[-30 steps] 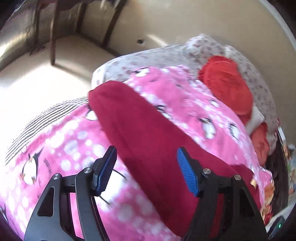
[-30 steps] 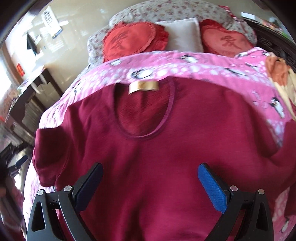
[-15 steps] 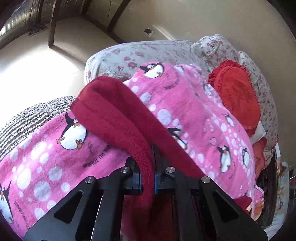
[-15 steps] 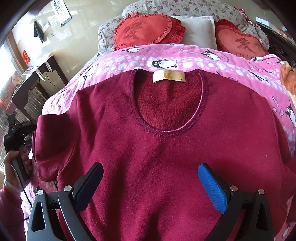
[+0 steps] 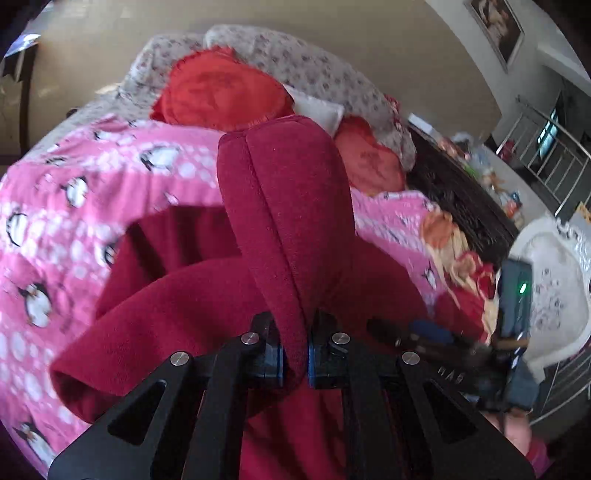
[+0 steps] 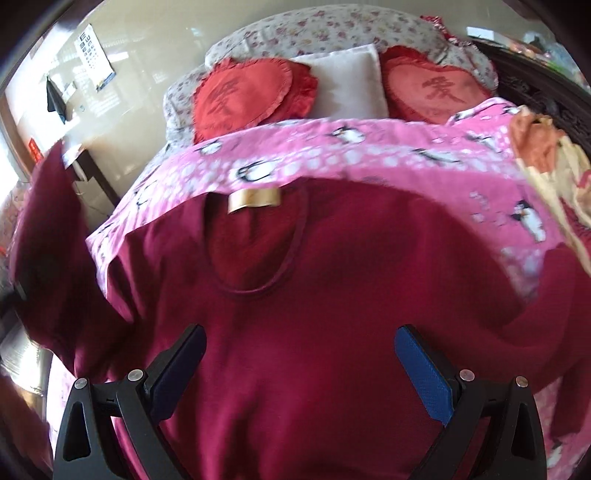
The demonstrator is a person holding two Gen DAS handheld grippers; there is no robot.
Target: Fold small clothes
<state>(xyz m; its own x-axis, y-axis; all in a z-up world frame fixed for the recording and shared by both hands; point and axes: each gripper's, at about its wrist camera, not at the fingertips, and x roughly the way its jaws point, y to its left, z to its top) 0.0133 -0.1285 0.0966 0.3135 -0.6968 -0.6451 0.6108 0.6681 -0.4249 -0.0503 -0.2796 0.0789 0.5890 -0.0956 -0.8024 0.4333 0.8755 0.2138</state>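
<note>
Crimson fleece sweater (image 6: pixel 314 332): its sleeve (image 5: pixel 284 221), flat a second ago, now rises clamped in the left gripper (image 5: pixel 295 360); right gripper (image 6: pixel 299 373) hovers agape, folding begun.

You have a pink penguin-print blanket (image 6: pixel 369 155) spread over the bed, two red heart-shaped cushions (image 6: pixel 243 98) flanking a white pillow (image 6: pixel 347 86) against a floral quilt (image 6: pixel 332 33), and a framed picture (image 5: pixel 496 27) on the wall.
</note>
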